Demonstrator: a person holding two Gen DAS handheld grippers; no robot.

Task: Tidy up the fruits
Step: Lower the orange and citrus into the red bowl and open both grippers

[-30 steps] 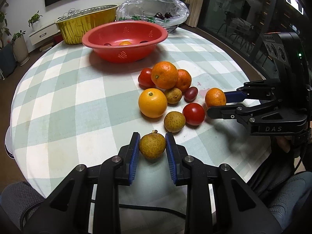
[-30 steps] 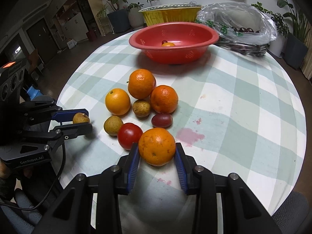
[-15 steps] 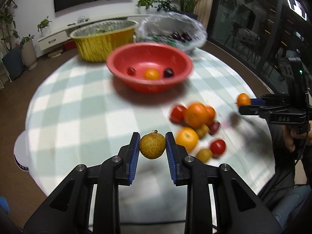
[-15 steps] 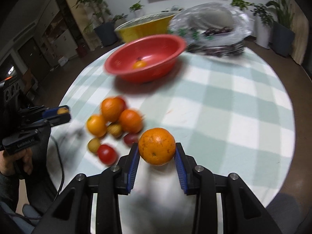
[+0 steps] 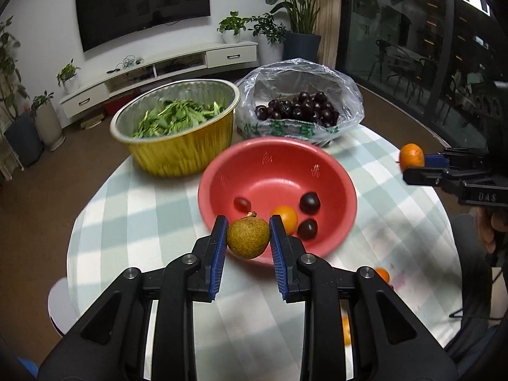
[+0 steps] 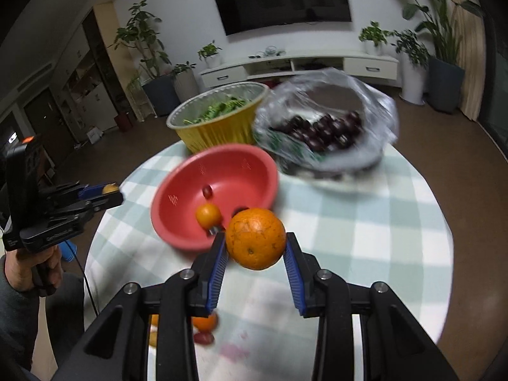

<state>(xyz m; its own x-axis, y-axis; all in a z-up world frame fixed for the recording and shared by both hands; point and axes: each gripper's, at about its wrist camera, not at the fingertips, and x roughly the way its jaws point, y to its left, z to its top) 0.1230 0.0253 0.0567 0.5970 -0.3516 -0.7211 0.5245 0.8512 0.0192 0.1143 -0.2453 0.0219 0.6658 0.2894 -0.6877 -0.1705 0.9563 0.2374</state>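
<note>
You are holding a small brown fruit [image 5: 248, 237] in the left gripper [image 5: 248, 238] and an orange [image 6: 255, 238] in the right gripper [image 6: 255, 244], both above the red bowl [image 5: 346, 184]; pads are closing across each middle; both seem firm, round, roll-prone.

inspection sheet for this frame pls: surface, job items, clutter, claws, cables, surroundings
Surface: round table, green-white check cloth, pink stain near front.
Job's things: red bowl holds small fruits; loose fruits at near edge.
Clutter: gold foil pan of greens; bag of cherries.
Claws: left claw shut on brownish-green fruit; right claw shut on orange.
Cables: black cable below left claw.
Surroundings: TV, potted plants.
</note>
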